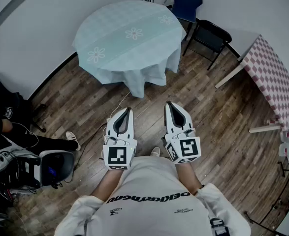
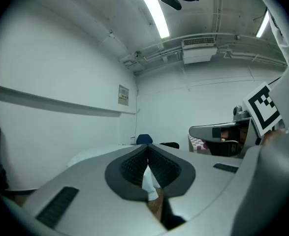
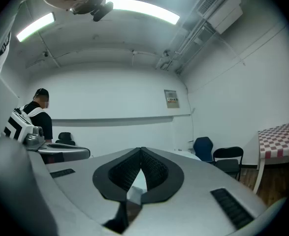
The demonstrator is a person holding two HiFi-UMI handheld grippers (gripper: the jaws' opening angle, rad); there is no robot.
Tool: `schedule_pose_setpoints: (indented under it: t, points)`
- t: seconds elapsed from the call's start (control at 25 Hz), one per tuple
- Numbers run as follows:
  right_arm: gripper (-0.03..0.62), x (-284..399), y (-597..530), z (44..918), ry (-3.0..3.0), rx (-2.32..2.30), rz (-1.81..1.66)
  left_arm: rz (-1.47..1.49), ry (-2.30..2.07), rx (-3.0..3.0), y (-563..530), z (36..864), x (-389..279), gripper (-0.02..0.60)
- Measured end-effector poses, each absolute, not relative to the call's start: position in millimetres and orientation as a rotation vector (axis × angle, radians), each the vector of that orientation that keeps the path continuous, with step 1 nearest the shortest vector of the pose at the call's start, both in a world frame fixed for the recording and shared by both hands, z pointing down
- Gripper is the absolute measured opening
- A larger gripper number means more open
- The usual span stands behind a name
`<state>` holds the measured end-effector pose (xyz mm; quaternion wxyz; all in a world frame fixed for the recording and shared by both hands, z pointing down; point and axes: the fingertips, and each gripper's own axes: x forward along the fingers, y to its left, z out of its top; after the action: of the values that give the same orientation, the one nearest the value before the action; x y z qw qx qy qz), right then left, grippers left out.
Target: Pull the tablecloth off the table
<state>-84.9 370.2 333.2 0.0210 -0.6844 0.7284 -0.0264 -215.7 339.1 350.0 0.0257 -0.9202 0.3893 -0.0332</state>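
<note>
I hold both grippers close to my chest and point them forward at the table, well apart from it. To me this looks like a carrying pose before the approach, not a reach. The left gripper (image 1: pixel 128 111) has its jaws pressed together with nothing between the pads; its own view shows only a sliver of pale cloth and floor far beyond them. The right gripper (image 1: pixel 170 105) is the same, fully closed and empty.

The tablecloth (image 1: pixel 127 38), pale mint with flower motifs, lies untouched over the round table and hides its top completely. Its skirt hangs down all round, and one long fold (image 1: pixel 137 85) droops toward the wooden floor (image 1: pixel 223 132) on the side facing me. I judge that fold the natural place to grip, since it hangs free of the tabletop.

A blue chair (image 1: pixel 187 1) and a black chair (image 1: pixel 210 36) stand just behind the table, so pulling toward myself should keep the cloth clear of them. A second table with a red checked cloth (image 1: pixel 270 77) stands off to my right.
</note>
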Motion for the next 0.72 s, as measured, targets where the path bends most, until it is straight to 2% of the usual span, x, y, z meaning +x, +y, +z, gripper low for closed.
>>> schedule_pose_setpoints:
  t: [0.72]
  points:
    - [0.037, -53, 391, 326, 2.284, -2.027, -0.122, -0.096, 1.308, -2.828, 363, 341, -185, 0.015]
